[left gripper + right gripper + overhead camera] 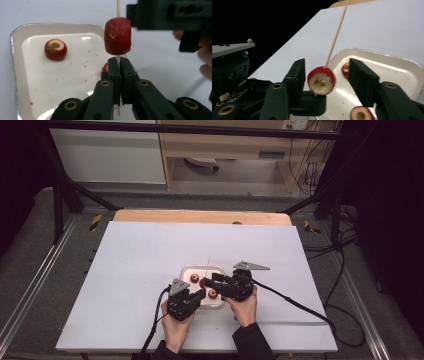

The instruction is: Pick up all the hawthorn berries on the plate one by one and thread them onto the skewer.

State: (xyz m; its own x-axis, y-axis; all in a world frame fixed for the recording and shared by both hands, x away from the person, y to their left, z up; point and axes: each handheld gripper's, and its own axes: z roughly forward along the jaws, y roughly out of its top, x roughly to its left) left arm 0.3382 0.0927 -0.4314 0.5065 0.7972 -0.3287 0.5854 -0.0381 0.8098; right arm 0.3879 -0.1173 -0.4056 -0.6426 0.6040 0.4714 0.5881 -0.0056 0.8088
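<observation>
We see the left gripper point(119, 65) clamped on a thin wooden skewer point(118, 5) that carries a red fruit piece point(117, 35) just above its jaws. The right gripper point(325, 75) stands apart around that piece, untouching, above the white tray point(16, 62) holding a second fruit piece point(55, 49).

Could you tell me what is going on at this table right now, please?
A person is threading red fruit pieces onto a thin wooden skewer over a small white tray. The left hand-held gripper is shut on the skewer and holds it upright. One fruit piece is already on the stick, just above those jaws. The right hand-held gripper has its jaws on either side of that piece, open and not touching it. At least two more fruit pieces lie in the tray.
</observation>
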